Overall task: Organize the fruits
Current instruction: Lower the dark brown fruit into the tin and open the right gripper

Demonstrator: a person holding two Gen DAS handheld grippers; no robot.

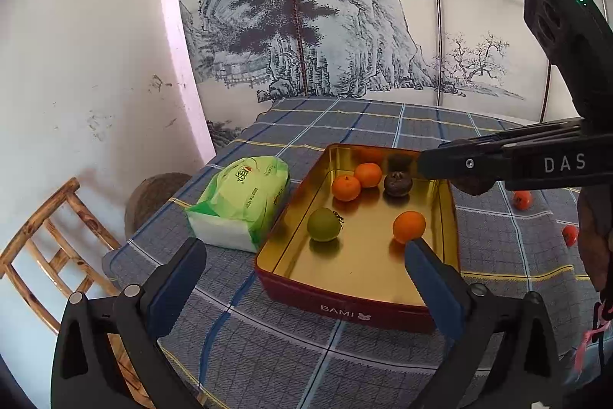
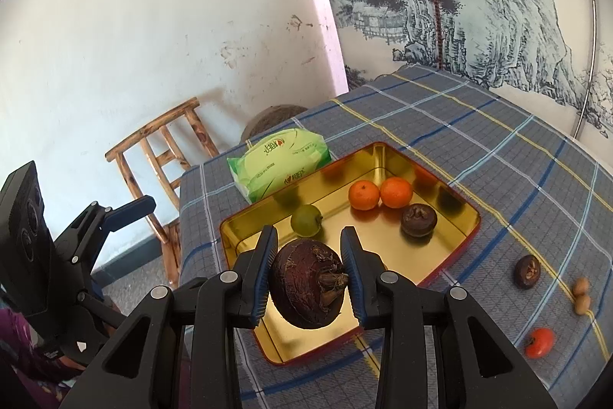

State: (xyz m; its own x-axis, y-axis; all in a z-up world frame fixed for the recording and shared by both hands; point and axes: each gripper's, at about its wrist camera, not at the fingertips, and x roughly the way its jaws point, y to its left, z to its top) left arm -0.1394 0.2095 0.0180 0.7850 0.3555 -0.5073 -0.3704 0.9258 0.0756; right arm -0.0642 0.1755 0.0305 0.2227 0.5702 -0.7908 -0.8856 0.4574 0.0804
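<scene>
"BAMI" on tin (image 1: 345, 309), "DAS" on hand-held gripper (image 1: 436, 168)

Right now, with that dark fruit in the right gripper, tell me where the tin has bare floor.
The tin is bare along its near half, between the green fruit and the near wall. The lone orange borders it by the right wall. The far end is crowded: two oranges touching, a dark fruit beside them.
</scene>
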